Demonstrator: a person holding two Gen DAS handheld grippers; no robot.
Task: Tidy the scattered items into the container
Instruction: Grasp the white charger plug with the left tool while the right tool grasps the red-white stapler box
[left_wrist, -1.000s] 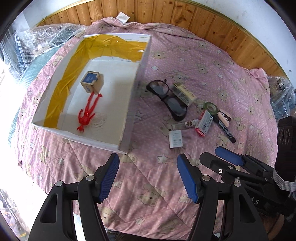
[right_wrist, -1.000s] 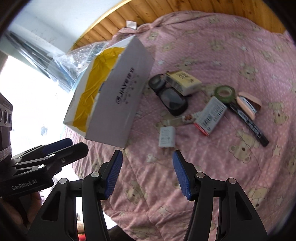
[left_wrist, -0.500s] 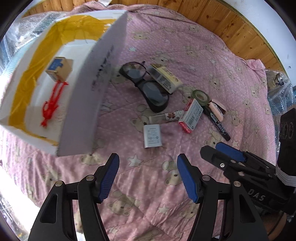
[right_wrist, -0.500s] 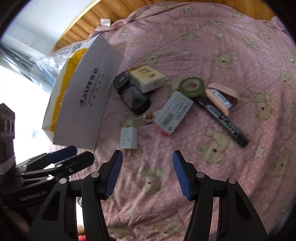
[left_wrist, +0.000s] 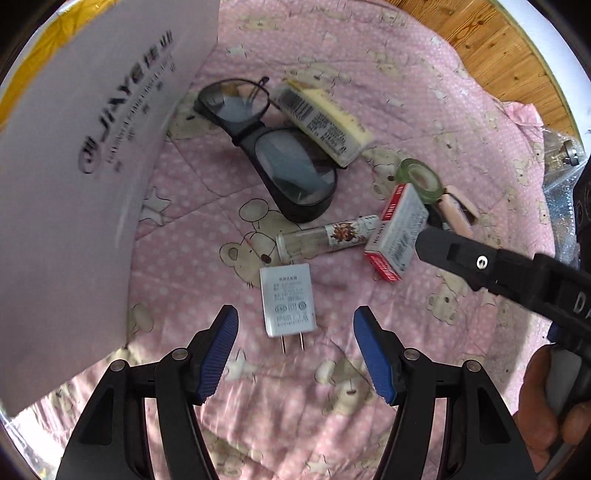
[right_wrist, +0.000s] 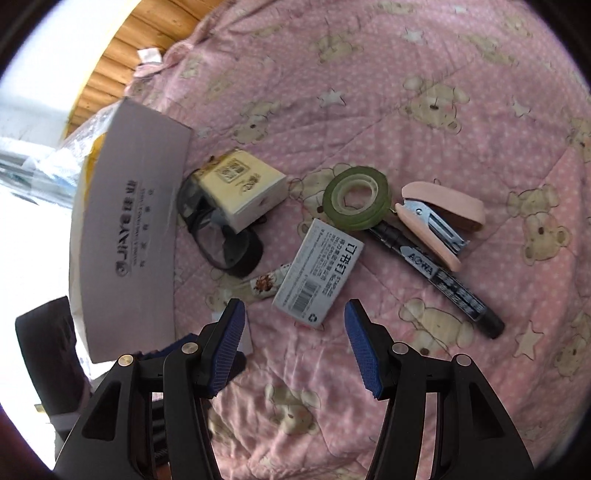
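Far left, the white cardboard box (left_wrist: 85, 177) stands on the pink bear-print quilt (left_wrist: 424, 66), its printed side wall filling that edge; just right of it lie the black glasses (left_wrist: 280, 158), with a cream carton (left_wrist: 325, 122) resting across their upper lens; below them a small clear tube (left_wrist: 325, 238) lies flat, and nearer the camera the white charger plug (left_wrist: 288, 301) sits prongs toward the left claw (left_wrist: 295, 334), which hovers wide open and empty either side of it; moving right, the red-and-white staple box (right_wrist: 319, 271) lies directly ahead of the right claw (right_wrist: 293, 326), also spread wide and gripping nothing; beyond it the green tape roll (right_wrist: 356, 197) rests on the black marker (right_wrist: 436, 273), and the pink stapler (right_wrist: 441, 218) lies just beside both.
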